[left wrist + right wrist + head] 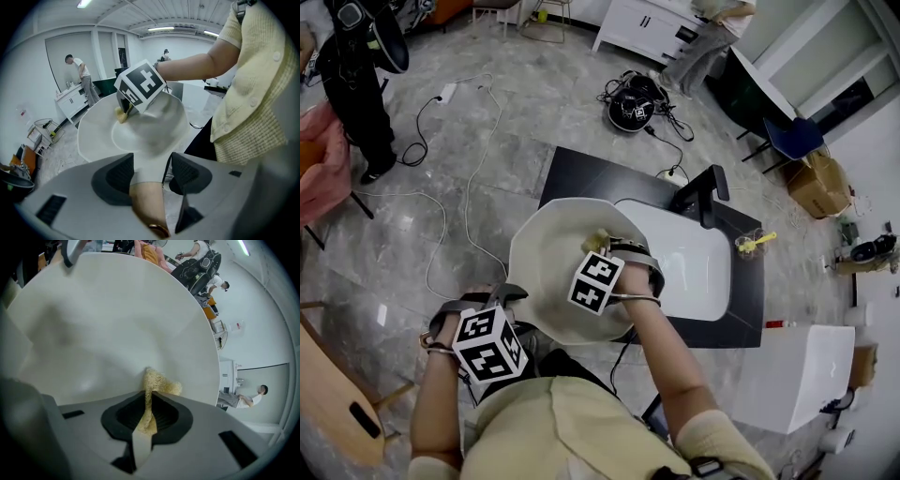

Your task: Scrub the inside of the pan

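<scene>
Our left gripper point(150, 174) clamps the pan point(140, 129) by its handle point(146, 206). Our right gripper point(148, 412) pinches a yellow scrubber point(159, 383) against the pan's inside, just ahead.

The head camera is looking steeply down from above on the pan point(542, 267) and the sink point(694, 262) beyond it. The left gripper point(150, 171) camera is sitting low at the handle point(146, 206), facing across the pan's bowl toward the right gripper point(124, 110). The right gripper camera is facing the inner wall from very near. All three are sharing the pan's inside and the scrub pad point(157, 383).
</scene>
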Demonstrator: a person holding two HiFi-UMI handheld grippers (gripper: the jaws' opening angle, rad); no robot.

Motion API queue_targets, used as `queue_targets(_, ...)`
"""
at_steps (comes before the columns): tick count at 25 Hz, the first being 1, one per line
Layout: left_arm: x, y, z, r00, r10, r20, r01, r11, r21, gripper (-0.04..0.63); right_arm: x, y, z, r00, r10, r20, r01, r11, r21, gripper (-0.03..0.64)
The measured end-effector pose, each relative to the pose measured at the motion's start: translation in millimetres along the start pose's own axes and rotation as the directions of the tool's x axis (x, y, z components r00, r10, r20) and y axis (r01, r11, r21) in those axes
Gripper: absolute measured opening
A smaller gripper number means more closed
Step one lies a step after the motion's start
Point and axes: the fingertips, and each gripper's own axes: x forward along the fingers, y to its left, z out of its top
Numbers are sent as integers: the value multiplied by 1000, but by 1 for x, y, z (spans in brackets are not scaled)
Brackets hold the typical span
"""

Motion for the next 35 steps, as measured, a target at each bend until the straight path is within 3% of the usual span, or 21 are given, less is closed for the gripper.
queue_targets(13, -2, 0, 1, 1000, 4, 7, -4, 1000, 9, 258, -4, -7, 43, 979, -85, 184, 85, 996, 6, 52)
queue_targets(20, -1, -1, 0, 1000, 7, 7, -7, 1000, 12, 258, -18, -14, 44, 960, -97, 264, 71, 992, 106, 51)
queue_targets(35, 0, 1, 0, 1000, 9, 11, -9, 1000, 23, 256, -25, 3, 14, 974, -55, 219, -5, 964, 264, 52)
